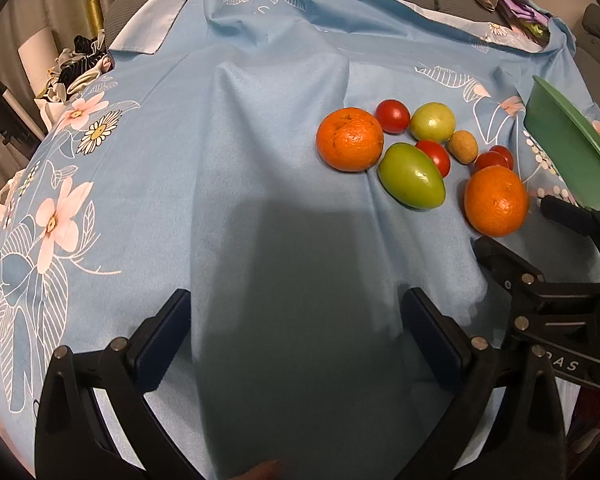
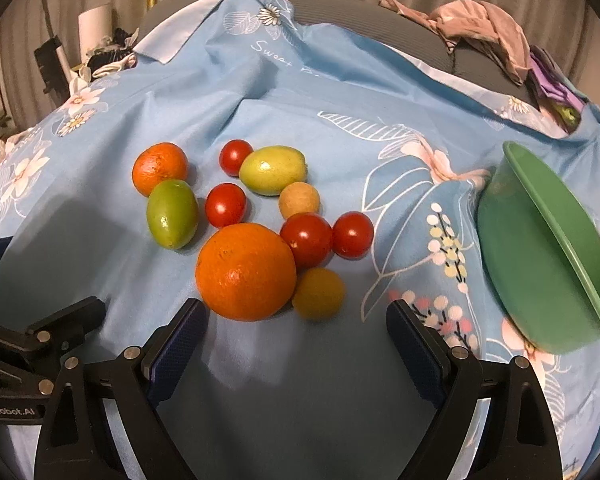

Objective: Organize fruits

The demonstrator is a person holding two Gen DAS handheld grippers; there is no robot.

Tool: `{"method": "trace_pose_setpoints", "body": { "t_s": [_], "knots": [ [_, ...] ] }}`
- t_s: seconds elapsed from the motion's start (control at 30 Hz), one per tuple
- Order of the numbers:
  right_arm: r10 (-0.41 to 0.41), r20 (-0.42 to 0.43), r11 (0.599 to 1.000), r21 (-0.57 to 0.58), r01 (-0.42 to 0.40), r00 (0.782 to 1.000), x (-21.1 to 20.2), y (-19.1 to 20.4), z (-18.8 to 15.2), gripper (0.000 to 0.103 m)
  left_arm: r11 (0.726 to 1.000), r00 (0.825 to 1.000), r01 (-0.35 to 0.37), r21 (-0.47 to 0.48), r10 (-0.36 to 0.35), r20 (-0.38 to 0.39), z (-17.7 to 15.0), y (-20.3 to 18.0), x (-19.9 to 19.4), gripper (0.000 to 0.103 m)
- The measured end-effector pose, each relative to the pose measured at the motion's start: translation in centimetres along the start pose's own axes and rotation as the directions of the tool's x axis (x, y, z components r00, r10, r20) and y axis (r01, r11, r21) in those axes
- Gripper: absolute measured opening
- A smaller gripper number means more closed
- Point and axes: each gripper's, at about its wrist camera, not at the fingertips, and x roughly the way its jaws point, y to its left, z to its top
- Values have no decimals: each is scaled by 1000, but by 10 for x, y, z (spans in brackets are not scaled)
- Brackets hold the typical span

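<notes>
Bare cloth (image 1: 260, 160) left — fruit cluster (image 2: 244, 224), bowl (image 2: 540, 248) right.

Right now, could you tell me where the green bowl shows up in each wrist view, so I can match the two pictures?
Left wrist view: the green bowl sits at the far right edge, partly cut off, beyond the right gripper.
Right wrist view: the green bowl is at the right, tilted, empty, on the blue floral cloth.
Shared landmark: the nearer large orange, left of the bowl in both.
</notes>
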Motion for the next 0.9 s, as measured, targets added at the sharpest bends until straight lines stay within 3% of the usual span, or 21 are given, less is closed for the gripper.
{"method": "trace_pose_setpoints", "body": {
  "t_s": [0.9],
  "knots": [
    [6, 1, 1000, 12, -6, 1000, -2, -4, 0, 91, 1000, 1000, 0, -3, 0, -2, 0, 2, 2, 103]
  ]
}}
